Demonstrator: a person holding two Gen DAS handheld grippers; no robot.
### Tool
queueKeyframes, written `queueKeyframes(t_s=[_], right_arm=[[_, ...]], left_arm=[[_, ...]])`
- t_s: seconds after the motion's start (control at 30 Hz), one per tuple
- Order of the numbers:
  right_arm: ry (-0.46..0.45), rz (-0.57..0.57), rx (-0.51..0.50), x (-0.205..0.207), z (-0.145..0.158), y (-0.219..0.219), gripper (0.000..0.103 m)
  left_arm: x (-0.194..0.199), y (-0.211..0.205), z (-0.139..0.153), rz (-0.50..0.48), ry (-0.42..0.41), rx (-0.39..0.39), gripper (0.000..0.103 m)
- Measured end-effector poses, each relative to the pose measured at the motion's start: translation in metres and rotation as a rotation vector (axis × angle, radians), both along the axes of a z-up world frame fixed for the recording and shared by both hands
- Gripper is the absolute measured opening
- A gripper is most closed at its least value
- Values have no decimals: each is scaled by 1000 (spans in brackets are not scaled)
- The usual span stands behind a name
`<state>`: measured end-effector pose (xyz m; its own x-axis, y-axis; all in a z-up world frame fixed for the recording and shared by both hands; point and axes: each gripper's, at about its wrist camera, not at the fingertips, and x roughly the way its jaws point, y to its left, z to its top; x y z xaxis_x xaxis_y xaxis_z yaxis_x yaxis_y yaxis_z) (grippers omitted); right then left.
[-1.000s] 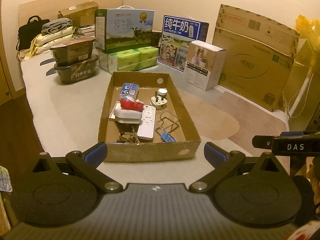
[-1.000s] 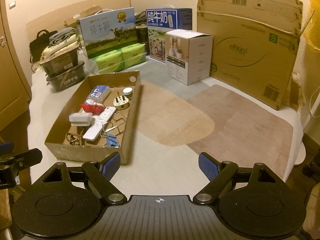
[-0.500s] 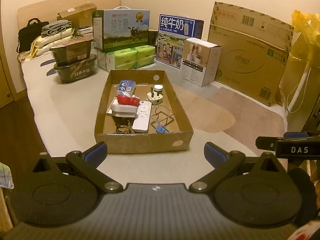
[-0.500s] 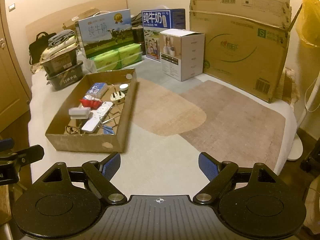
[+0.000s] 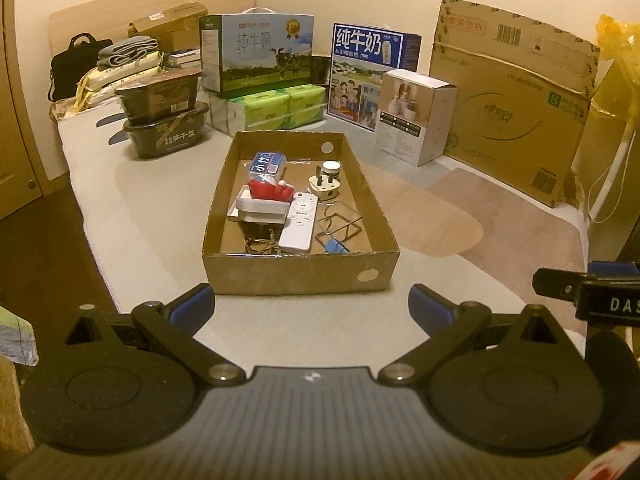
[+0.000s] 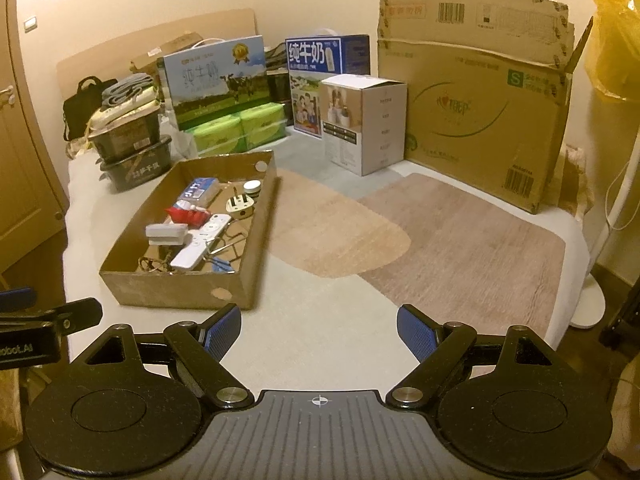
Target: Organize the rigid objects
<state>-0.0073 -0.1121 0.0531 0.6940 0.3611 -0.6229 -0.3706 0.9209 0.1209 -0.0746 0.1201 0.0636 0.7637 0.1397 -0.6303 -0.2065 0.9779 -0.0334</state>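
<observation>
A shallow cardboard box (image 5: 300, 276) (image 6: 176, 290) lies on the pale mat. Inside it are a white remote (image 5: 299, 222) (image 6: 202, 242), a white plug (image 5: 325, 188) (image 6: 239, 205), a small white jar (image 5: 331, 168), a blue-white carton (image 5: 267, 163) (image 6: 200, 191), a red item (image 5: 270, 191), a white block (image 5: 262, 208) (image 6: 166, 234), wire clips (image 5: 340, 226) and a blue clip (image 5: 335, 246). My left gripper (image 5: 311, 306) hangs open just short of the box's near wall, nothing between its fingers. My right gripper (image 6: 319, 332) stands open over bare mat, right of the box.
Along the wall stand milk cartons (image 5: 258, 54) (image 5: 374, 56), green tissue packs (image 5: 280, 110), dark noodle tubs (image 5: 164, 120), a white carton (image 5: 416, 120) and a large flat cardboard box (image 6: 480, 92). A brown rug patch (image 6: 460, 240) spreads to the right. The mat's edge drops off at left.
Both grippers have drawn back a little from the box, so it looks smaller and farther in each view. Nothing in the box has shifted. Both sets of jaws kept their width.
</observation>
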Motion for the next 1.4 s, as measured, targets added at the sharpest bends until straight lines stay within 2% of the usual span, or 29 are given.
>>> queueKeyframes(t_s=[0.43, 1.4], right_arm=[[-4, -1, -4, -7, -5, -6, 85], [-20, 5, 4, -6, -5, -6, 85]], left_arm=[[2, -12, -5, -1, 20, 19, 102], [1, -9, -3, 19, 14, 30, 103]])
